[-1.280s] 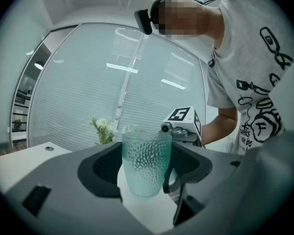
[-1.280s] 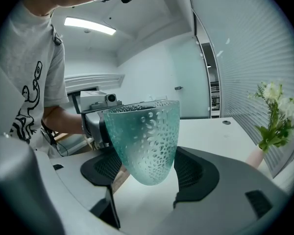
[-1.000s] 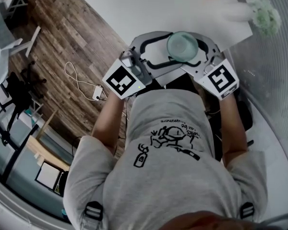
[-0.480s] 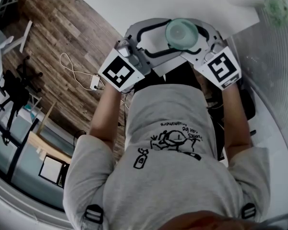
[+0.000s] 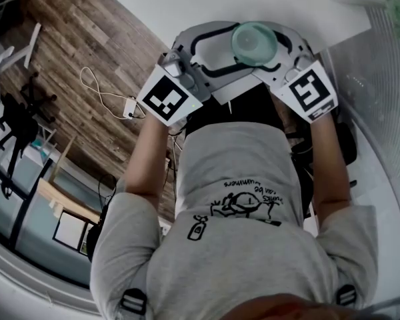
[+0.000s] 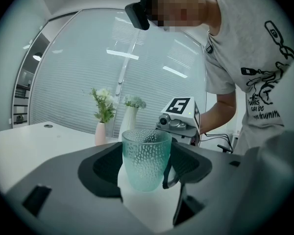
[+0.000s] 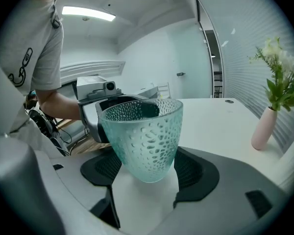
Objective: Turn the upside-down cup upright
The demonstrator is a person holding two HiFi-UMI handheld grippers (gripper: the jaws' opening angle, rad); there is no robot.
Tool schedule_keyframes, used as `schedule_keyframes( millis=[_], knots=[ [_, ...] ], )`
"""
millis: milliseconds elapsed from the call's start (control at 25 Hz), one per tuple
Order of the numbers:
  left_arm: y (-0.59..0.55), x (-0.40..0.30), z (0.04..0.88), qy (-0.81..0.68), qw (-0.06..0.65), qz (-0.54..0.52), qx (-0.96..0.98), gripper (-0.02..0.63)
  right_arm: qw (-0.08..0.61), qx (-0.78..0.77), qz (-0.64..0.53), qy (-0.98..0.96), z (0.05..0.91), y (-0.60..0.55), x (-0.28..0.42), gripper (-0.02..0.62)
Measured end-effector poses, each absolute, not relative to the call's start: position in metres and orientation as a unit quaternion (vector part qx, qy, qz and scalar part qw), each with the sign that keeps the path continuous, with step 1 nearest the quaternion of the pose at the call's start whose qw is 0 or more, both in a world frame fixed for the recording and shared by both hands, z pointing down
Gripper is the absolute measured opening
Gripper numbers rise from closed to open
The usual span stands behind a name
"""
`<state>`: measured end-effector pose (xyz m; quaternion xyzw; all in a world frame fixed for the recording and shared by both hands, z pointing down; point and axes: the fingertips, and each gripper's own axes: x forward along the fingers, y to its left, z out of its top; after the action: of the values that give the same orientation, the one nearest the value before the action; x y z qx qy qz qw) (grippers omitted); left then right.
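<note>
I am holding the cup (image 6: 146,153) mouth-up near the bench (image 7: 220,116) edge. My left hand-held gripper (image 6: 146,173) is pinching its sides, while my right hand-held gripper (image 7: 144,176) is standing wide around its base. I am judging it best to settle the base flat before letting go.

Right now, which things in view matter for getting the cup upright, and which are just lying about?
Job: teal dimpled glass cup, already upright; left gripper and right gripper, jaws either side of it; white table beneath it.
Lying about: pink vase of green stems; white vase of flowers; white cable on the wooden floor.
</note>
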<state>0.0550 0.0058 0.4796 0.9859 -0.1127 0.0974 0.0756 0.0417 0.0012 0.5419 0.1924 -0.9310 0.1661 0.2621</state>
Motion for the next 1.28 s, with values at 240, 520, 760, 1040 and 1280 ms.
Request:
schedule_keyframes(
  millis=[240,520,760,1040,1280],
  knots=[
    [0.014,0.057,0.494,-0.12,0.081,0.104,0.984,0.308,0.278,0.184,0.158,-0.929,0.556,0.009,0.044,0.35],
    [0.012,0.059,0.519,-0.12,0.075,0.113,0.983,0.308,0.281,0.18,0.161,-0.929,0.581,0.008,0.046,0.35],
    [0.016,0.062,0.534,-0.123,0.072,0.115,0.983,0.308,0.286,0.184,0.154,-0.928,0.596,0.01,0.049,0.35],
    [0.012,0.06,0.551,-0.131,0.068,0.122,0.982,0.308,0.297,0.176,0.145,-0.927,0.612,0.005,0.047,0.35],
    [0.016,0.059,0.56,-0.134,0.065,0.131,0.98,0.307,0.302,0.172,0.136,-0.928,0.622,0.009,0.046,0.35]
  ],
)
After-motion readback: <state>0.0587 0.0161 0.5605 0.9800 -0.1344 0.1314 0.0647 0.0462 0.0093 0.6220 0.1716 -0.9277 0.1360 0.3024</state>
